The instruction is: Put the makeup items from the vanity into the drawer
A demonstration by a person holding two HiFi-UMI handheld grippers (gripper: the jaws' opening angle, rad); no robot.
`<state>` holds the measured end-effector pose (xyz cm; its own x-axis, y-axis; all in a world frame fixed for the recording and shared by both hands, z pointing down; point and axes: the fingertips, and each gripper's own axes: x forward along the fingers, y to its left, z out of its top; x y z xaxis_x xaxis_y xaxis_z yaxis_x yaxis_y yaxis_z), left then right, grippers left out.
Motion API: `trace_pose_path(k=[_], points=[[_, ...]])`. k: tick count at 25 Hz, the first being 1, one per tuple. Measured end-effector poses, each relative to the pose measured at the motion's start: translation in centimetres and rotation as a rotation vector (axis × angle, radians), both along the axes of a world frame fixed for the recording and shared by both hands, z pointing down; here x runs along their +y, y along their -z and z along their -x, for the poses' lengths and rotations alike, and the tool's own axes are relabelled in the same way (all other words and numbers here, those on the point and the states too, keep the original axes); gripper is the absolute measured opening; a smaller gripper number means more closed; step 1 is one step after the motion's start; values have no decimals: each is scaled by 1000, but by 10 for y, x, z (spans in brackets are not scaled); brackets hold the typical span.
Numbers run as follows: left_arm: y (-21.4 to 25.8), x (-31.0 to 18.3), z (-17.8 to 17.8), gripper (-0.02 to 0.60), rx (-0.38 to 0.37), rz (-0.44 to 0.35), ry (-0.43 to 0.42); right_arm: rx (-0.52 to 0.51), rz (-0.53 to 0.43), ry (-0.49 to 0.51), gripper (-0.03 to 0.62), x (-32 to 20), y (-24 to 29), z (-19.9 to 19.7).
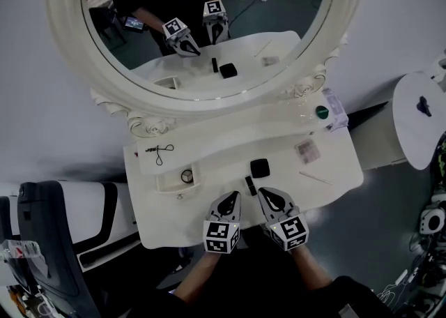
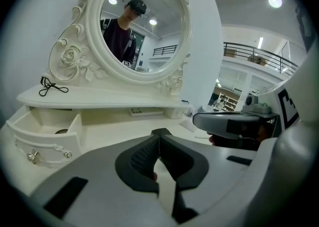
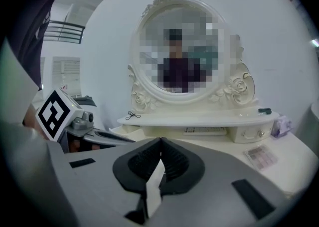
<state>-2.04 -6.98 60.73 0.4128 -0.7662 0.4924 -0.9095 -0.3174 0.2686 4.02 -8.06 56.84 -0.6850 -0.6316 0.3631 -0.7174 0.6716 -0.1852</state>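
On the white vanity top [image 1: 209, 222] lie a black square compact [image 1: 259, 167], a short black tube [image 1: 250, 185], an eyeshadow palette [image 1: 306, 150] and a thin pale stick [image 1: 315, 178]. The small left drawer [image 1: 169, 185] stands pulled out, with a dark ring-shaped item [image 1: 186, 176] inside. My left gripper [image 1: 233, 197] and right gripper [image 1: 265, 192] hover side by side at the front edge, just short of the tube. Both are shut with nothing between the jaws. The left gripper view shows the open drawer [image 2: 45, 136]; the right gripper view shows the palette [image 3: 260, 157].
An oval mirror [image 1: 202, 31] rises behind the raised shelf [image 1: 230, 128], which carries a black cord [image 1: 159, 153], a green-capped item [image 1: 321, 111] and a tissue pack [image 1: 336, 111]. A closed small drawer [image 3: 251, 133] sits under the shelf's right end. A dark chair [image 1: 49, 240] stands at left.
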Motion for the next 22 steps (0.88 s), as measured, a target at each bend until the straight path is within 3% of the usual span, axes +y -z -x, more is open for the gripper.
trace_pose_path(k=[7,18,22], points=[[-27,-12,-25,22,-57,79,-7,-3,18,-25,23,-7,-5,-16],[-79,-20,-47,184,-173,260,40,-14,48,-42,23,-14,-17,-38],[-86,-25,-53,202,-223,301,53,-16,52,-47,23,-17,-20,-45]])
